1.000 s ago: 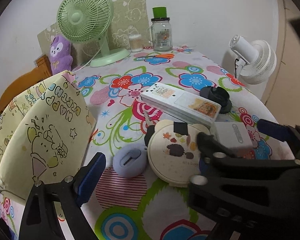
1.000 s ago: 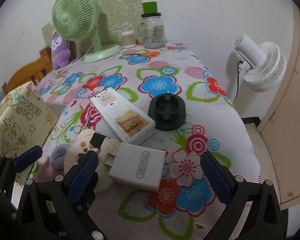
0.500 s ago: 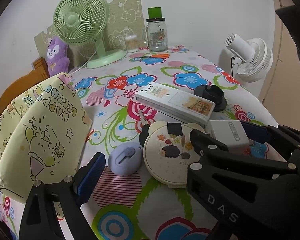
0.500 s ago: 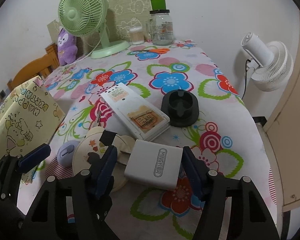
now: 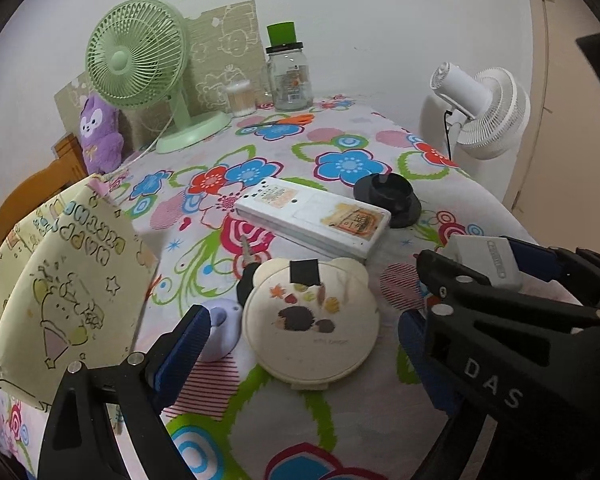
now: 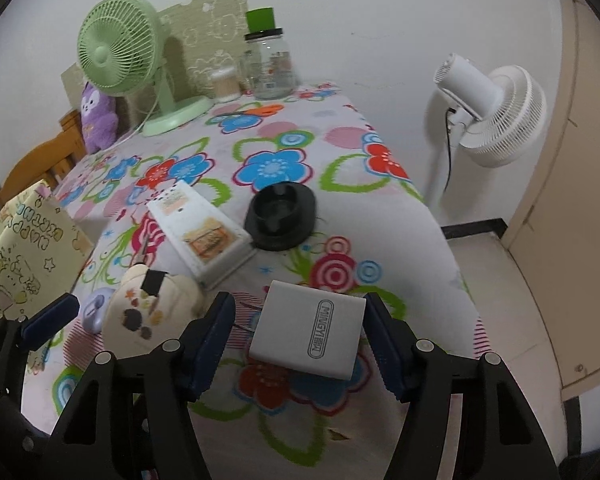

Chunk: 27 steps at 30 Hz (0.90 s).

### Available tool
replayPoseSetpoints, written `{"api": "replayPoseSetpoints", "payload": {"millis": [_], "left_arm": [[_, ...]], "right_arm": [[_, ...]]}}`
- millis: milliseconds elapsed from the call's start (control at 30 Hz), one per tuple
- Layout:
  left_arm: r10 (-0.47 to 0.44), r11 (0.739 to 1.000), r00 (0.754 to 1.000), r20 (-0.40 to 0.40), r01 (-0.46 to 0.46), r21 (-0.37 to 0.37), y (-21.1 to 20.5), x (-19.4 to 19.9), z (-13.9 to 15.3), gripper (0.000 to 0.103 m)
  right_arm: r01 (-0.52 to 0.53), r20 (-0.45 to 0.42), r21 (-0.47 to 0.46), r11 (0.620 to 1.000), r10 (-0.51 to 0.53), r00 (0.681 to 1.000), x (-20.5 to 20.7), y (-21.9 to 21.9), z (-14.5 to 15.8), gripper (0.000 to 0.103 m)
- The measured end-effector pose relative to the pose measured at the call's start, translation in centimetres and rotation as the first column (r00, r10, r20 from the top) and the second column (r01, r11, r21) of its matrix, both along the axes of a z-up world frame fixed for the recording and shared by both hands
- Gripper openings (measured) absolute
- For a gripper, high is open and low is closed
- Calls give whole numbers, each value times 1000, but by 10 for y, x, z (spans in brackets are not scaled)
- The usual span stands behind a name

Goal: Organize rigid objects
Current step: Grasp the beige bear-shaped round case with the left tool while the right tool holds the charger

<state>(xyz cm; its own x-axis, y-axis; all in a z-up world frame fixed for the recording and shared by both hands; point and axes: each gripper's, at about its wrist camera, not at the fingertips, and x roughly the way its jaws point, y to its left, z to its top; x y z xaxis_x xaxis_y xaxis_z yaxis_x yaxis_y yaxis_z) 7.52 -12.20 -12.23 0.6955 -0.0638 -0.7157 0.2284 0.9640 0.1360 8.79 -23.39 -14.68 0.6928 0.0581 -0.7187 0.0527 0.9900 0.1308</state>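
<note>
A white box marked MINGYI (image 6: 312,332) sits between the fingers of my right gripper (image 6: 300,344), raised off the floral tablecloth (image 6: 260,160); it also shows in the left wrist view (image 5: 486,254). My left gripper (image 5: 296,340) is open around a cream bear-shaped round case (image 5: 312,320), with a lilac round object (image 5: 222,330) by its left finger. A long white box (image 5: 312,216) and a black ashtray (image 5: 388,196) lie behind.
A yellow cartoon gift bag (image 5: 56,280) stands at the left. A green desk fan (image 5: 140,64), purple plush (image 5: 100,136), glass jar (image 5: 290,76) and cotton swab pot (image 5: 240,100) line the back. A white floor fan (image 6: 492,116) stands right of the table.
My right gripper has closed from wide open onto the white MINGYI box and lifted it. My left gripper has moved in around the bear-shaped case.
</note>
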Motion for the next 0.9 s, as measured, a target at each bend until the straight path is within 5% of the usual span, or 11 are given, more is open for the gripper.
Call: {"api": "replayPoseSetpoints", "payload": {"millis": [167,333,900], "left_arm": [[20,1000,1000,-7,-20,12,-3,6,-2,95],[24,999,999,-24,-23,25,-6,13,-6,77],[39,998,999,-32,-40,-39,12,5,5,77]], "right_arm": [[13,-5,0,1000,-13,1000,-1,-7,-2,68],[14,-12,-7,1000,-14,1000,1,-8,-4,68],[-4,15,-14,1000,4,1000,-6,7,10,68]]}}
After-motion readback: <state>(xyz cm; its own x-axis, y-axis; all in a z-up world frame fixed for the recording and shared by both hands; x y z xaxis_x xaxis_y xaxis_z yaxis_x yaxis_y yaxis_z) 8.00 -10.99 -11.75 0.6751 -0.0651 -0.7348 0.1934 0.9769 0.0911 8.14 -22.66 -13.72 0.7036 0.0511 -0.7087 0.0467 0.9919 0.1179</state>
